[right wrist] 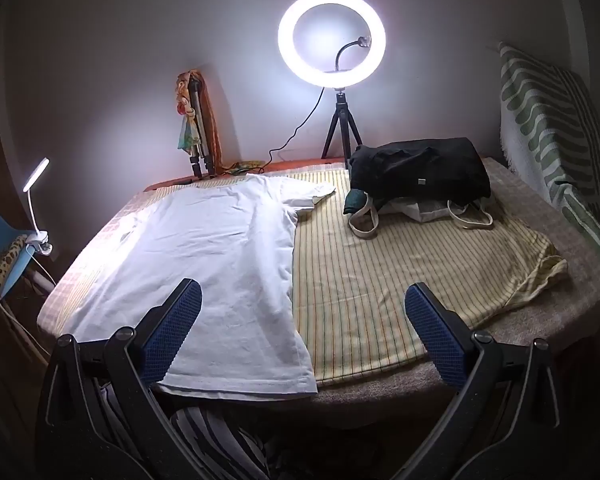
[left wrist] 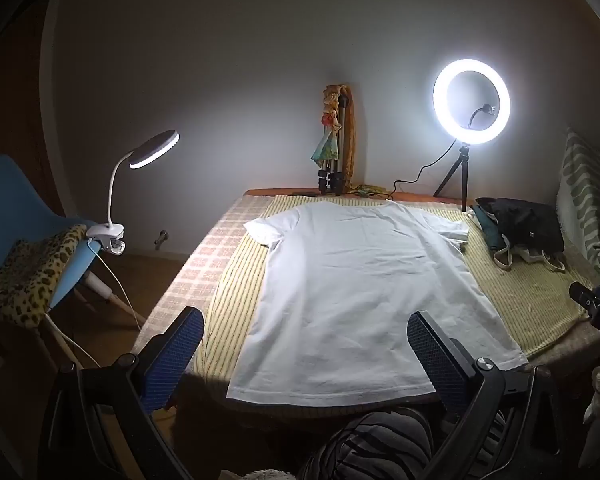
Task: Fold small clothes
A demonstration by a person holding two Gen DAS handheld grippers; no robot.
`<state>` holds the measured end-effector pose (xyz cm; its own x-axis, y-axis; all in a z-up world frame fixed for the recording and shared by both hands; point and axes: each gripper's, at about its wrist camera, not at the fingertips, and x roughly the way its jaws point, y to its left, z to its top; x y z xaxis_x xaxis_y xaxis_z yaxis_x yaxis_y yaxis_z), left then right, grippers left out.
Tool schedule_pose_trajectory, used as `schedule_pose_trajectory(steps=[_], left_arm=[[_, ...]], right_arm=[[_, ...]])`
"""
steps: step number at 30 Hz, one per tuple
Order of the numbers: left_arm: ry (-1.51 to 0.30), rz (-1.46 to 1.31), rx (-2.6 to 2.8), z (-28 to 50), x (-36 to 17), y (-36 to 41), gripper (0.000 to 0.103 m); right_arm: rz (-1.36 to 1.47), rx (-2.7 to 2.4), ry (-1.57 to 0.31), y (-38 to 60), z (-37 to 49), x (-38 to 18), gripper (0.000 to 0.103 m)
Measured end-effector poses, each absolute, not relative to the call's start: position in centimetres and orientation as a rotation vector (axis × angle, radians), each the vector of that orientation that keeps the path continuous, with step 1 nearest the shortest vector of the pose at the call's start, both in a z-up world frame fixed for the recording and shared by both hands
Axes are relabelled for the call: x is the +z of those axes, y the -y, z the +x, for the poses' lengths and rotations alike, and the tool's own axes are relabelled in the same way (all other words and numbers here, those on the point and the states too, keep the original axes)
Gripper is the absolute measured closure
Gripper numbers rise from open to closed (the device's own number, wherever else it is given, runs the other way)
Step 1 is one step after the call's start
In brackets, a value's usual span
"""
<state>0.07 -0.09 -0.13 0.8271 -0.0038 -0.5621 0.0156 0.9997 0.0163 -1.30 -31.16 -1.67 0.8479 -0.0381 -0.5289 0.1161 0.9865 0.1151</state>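
1. Hanging over the near edge of the table, the left gripper (left wrist: pixel 306 344) has its two blue fingers spread wide apart, and nothing is held between them.
2. The white T-shirt (left wrist: pixel 356 292) lies under this gripper, but the fingers do not seem to touch it.
3. The right gripper (right wrist: pixel 302 312) is wide open too and holds nothing. Its left finger (right wrist: pixel 172 332) hangs over the shirt's bottom corner, and its right finger (right wrist: pixel 436 332) hangs over the striped yellow cloth (right wrist: pixel 380 280).
4. The T-shirt lies flat and spread out on the striped cloth, on the left part of the table.
5. Its long side runs from the near edge to the far edge. The bottom hem is near the grippers, and the neck points away, toward the wall.
6. The two short sleeves stick out to the left and right at the far end.
7. A black bag (right wrist: pixel 420 172) sits at the far right of the table, well apart from the shirt.
8. A bright ring light (right wrist: pixel 332 36) stands behind the table, and a small clip lamp (left wrist: pixel 140 184) shines from a blue chair (left wrist: pixel 16 208) on the left.
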Motion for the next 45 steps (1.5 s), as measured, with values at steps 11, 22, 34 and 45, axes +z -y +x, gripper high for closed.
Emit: schedule_pose_trajectory(steps=[11, 22, 34, 45], left_arm=[[-0.599, 0.004, -0.023, 0.6, -0.3, 0.1, 0.0], [-0.588, -0.002, -0.021, 0.1, -0.1, 0.1, 0.0], [-0.588, -0.001, -0.019, 0.3, 0.3, 0.1, 0.0], [-0.585, -0.01, -0.022, 0.3, 0.6, 0.1, 0.0]], right_arm=[[0.148, -0.072, -0.544, 31.0, -1.4, -1.4, 0.0], [0.143, -0.067, -0.547, 30.9, -1.2, -1.5, 0.0], [0.149, -0.058, -0.553, 30.8, -1.2, -1.6, 0.0], [0.149, -0.056, -0.549, 30.7, -1.2, -1.5, 0.0]])
